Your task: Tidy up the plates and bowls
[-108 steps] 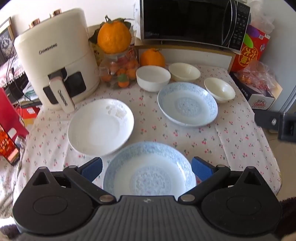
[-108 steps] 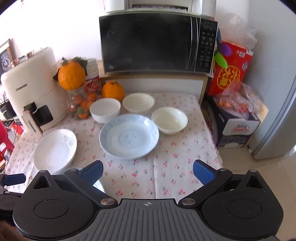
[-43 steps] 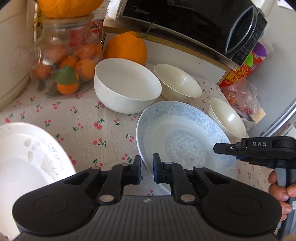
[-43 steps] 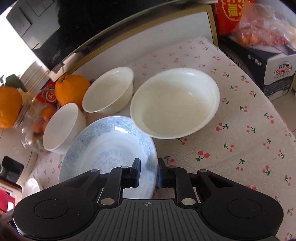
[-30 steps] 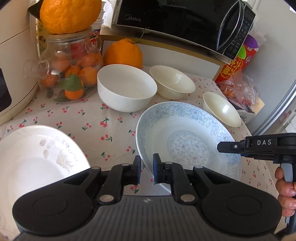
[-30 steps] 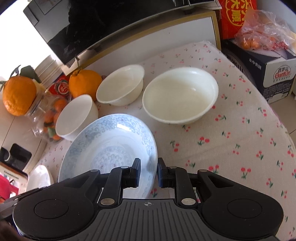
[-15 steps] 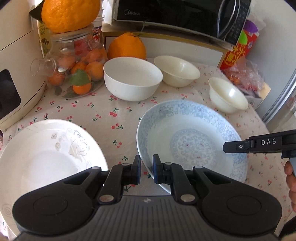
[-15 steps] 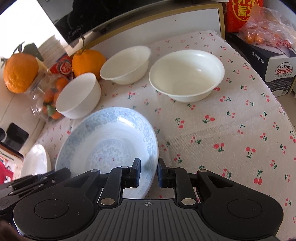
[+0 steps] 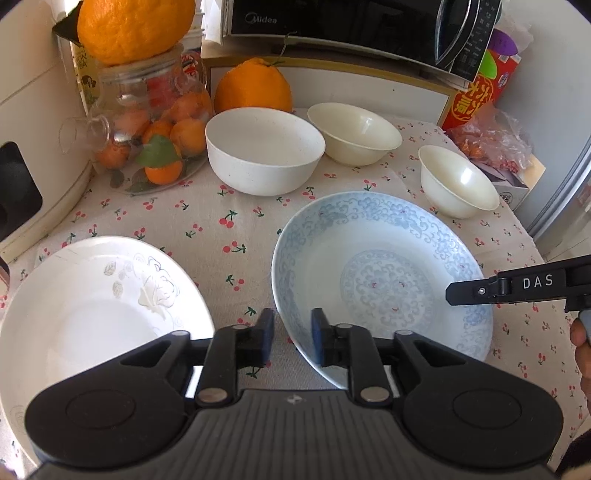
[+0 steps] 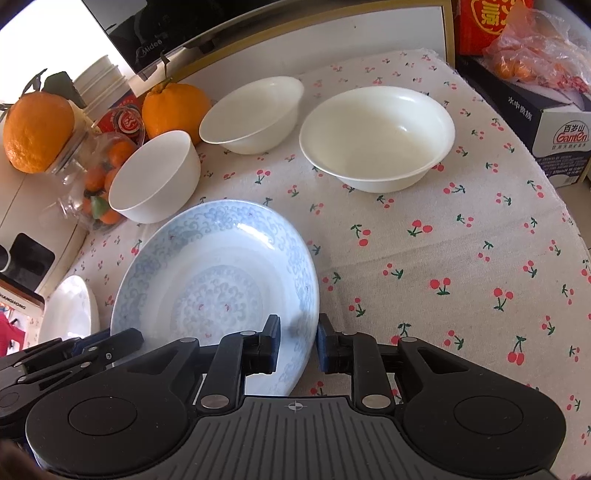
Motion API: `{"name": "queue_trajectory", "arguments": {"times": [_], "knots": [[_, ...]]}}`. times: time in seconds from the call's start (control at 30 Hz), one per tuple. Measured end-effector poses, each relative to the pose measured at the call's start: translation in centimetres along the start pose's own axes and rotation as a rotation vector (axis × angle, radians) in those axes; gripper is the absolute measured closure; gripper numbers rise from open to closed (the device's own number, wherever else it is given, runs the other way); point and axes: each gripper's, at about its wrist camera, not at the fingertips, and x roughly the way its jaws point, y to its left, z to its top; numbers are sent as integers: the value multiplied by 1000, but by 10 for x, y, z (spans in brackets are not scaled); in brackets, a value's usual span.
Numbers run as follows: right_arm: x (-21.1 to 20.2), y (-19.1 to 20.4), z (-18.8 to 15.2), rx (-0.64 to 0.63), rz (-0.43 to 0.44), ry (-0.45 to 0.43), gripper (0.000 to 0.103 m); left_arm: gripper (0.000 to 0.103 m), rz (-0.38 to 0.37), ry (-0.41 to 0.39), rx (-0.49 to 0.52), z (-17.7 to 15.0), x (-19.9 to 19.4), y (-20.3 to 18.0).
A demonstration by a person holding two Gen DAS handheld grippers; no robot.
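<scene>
A blue-patterned plate [image 9: 384,280] is held between both grippers above the cherry-print tablecloth. My left gripper [image 9: 291,334] is shut on its left rim. My right gripper [image 10: 297,341] is shut on its right rim; the plate [image 10: 214,284] fills the left of the right wrist view. A white plate [image 9: 92,310] with a leaf motif lies to the left. A white bowl [image 9: 264,155], a cream bowl [image 9: 354,133] and a smaller cream bowl [image 9: 458,181] stand behind.
A glass jar of oranges [image 9: 147,122] with a big orange on top, a loose orange [image 9: 253,86], a cream air fryer [image 9: 29,110] and a microwave [image 9: 351,22] line the back. A cardboard box [image 10: 554,122] stands past the table's right edge.
Both grippers, shut on the blue plate's rim, have carried it back toward the table's front. The bowls now sit farther from the plate.
</scene>
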Motion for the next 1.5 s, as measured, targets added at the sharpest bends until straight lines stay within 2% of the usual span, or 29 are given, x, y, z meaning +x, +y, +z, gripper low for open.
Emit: {"name": "queue_trajectory", "arguments": {"times": [0.13, 0.2, 0.4, 0.5, 0.93, 1.13, 1.43, 1.5], "knots": [[-9, -4, 0, 8, 17, -5, 55, 58, -6, -9, 27, -1, -12, -6], [-15, -4, -1, 5, 30, -9, 44, 45, -9, -16, 36, -3, -19, -8], [-34, -2, -12, -34, 82, -15, 28, 16, -19, -35, 49, -15, -43, -6], [-40, 2, -19, -59, 109, 2, 24, 9, -31, -22, 33, -22, -51, -2], [-51, 43, -71, -253, 208, 106, 21, 6, -65, 60, -30, -66, -78, 22], [-46, 56, -88, -286, 229, 147, 21, 7, -107, 106, -72, -82, -81, 30], [-34, 67, -106, -302, 240, 213, 21, 24, -90, 138, -28, -95, -82, 28], [-33, 67, -108, -300, 235, 215, 21, 31, -84, 156, -23, -96, -80, 29]]}}
